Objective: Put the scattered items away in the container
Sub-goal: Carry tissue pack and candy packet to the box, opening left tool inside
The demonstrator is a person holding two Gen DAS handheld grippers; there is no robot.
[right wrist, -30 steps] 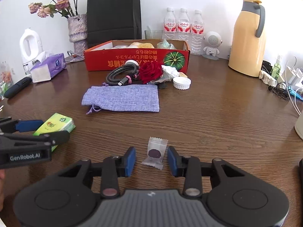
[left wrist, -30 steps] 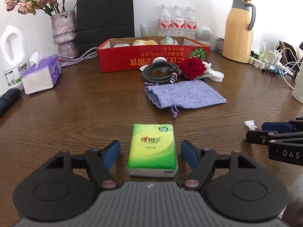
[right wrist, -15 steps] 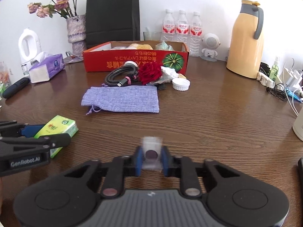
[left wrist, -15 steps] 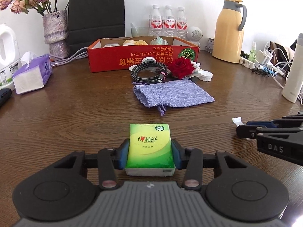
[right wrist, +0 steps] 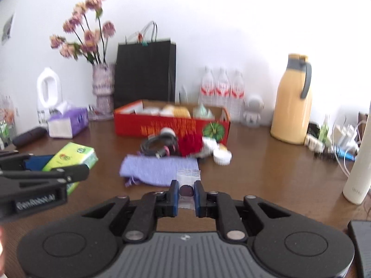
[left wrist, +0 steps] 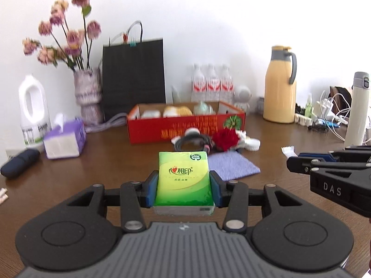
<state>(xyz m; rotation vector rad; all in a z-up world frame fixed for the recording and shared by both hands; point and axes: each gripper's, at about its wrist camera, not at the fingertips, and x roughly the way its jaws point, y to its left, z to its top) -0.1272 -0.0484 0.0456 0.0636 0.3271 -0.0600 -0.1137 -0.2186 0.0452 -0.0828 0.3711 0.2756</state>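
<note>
My left gripper (left wrist: 183, 186) is shut on a green tissue pack (left wrist: 183, 173), held clear of the wooden table; the same pack (right wrist: 74, 154) shows at the left of the right wrist view. My right gripper (right wrist: 186, 192) has its jaws closing on a small clear sachet (right wrist: 187, 177) with a dark round piece inside, and the pads press on it. The red cardboard box (left wrist: 185, 129) stands at the back with several items in it. Before it lie a purple pouch (left wrist: 234, 165), a coiled cable (left wrist: 192, 141), a red rose (left wrist: 226, 139) and a white lid (left wrist: 252, 143).
Along the wall stand a flower vase (left wrist: 88, 92), a black paper bag (left wrist: 134, 76), water bottles (left wrist: 212, 83) and a yellow jug (left wrist: 279, 88). A purple tissue box (left wrist: 65, 139) and white detergent bottle (left wrist: 32, 108) are left; a white flask (left wrist: 358, 108) and chargers right.
Both grippers shut on their items, the left on the tissue pack and the right on the sachet, then lifted them off the table and tipped up toward the box.
</note>
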